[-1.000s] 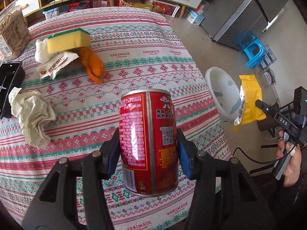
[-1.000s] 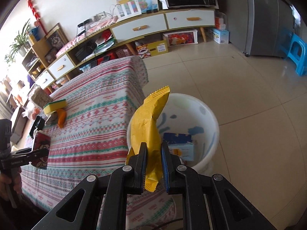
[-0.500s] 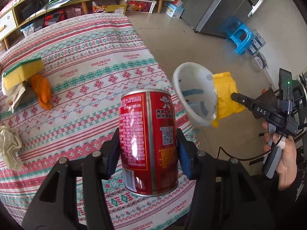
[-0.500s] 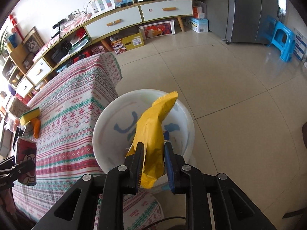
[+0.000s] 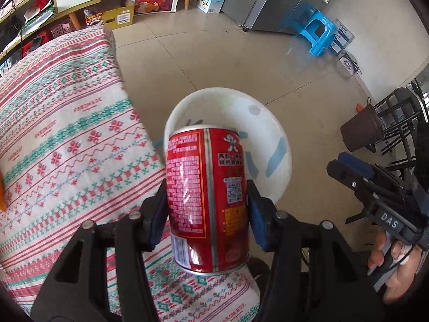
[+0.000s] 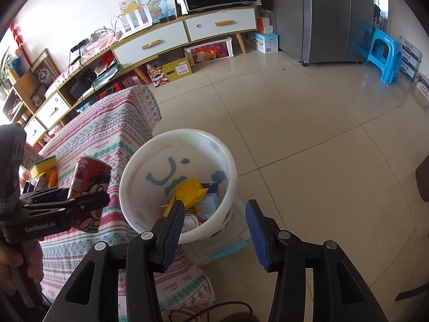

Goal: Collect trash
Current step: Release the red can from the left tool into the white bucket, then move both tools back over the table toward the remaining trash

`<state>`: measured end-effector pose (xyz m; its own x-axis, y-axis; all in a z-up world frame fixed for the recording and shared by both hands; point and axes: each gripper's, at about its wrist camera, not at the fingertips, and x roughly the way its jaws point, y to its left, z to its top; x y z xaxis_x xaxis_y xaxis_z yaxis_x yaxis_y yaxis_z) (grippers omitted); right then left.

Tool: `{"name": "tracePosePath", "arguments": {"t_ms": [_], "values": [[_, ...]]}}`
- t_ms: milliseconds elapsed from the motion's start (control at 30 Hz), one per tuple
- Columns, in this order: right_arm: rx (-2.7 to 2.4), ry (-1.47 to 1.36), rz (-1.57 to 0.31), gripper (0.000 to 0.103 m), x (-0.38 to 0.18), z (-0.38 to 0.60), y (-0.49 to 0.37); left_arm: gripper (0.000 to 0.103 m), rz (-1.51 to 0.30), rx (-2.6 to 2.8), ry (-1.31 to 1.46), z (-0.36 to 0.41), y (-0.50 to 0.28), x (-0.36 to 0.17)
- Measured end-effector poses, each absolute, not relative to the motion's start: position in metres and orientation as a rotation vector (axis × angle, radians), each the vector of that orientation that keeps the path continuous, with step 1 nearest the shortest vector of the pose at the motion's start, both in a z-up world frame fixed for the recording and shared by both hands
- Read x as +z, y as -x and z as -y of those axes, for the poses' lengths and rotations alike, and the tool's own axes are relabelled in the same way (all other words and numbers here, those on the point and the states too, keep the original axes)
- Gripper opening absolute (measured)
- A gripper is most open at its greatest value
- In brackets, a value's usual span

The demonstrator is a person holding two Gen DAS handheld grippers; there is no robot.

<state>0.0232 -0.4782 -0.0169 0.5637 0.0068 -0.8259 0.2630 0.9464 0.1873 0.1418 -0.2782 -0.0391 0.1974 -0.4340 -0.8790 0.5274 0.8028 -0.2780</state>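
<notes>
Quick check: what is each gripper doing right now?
Left gripper: closed on the red can.
Right gripper: open, empty, above the white bin.

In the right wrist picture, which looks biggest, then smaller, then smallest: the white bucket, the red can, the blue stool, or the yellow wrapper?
1. white bucket
2. red can
3. blue stool, though it stands far away, so it only looks small
4. yellow wrapper, partly hidden by the right gripper, so its rank is unsure

One can (image 5: 206, 201), one bin (image 6: 214, 145), one yellow wrapper (image 6: 189, 191), one sponge (image 6: 44, 165), one stool (image 6: 383, 53), two claws (image 5: 206, 212) (image 6: 214, 222).
</notes>
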Motion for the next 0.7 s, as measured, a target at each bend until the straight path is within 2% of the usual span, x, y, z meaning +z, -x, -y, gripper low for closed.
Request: {"name": "tracePosePath", "arguments": {"t_ms": [367, 400, 467, 500, 700], "values": [[-0.188, -0.331, -0.941, 0.053, -0.014, 0.499, -0.013, 0.056, -1.188, -0.656, -0.112, 0.317, -0.152, -0.045], [-0.191, -0.327, -0.939, 0.053, -0.013, 0.499, -0.014, 0.057, -1.185, -0.643, -0.116, 0.318, -0.152, -0.045], [-0.192, -0.323, -0.935, 0.054, -0.012, 0.499, -0.014, 0.074, -1.173, -0.625, -0.116, 0.315, -0.151, -0.043], [-0.190, -0.323, -0.934, 0.054, -0.012, 0.498, -0.014, 0.078, -1.160, -0.615, -0.116, 0.312, -0.149, -0.041], [-0.184, -0.311, -0.930, 0.057, -0.009, 0.490, -0.019, 0.082, -1.136, -0.582, -0.124, 0.291, -0.146, -0.031]]}}
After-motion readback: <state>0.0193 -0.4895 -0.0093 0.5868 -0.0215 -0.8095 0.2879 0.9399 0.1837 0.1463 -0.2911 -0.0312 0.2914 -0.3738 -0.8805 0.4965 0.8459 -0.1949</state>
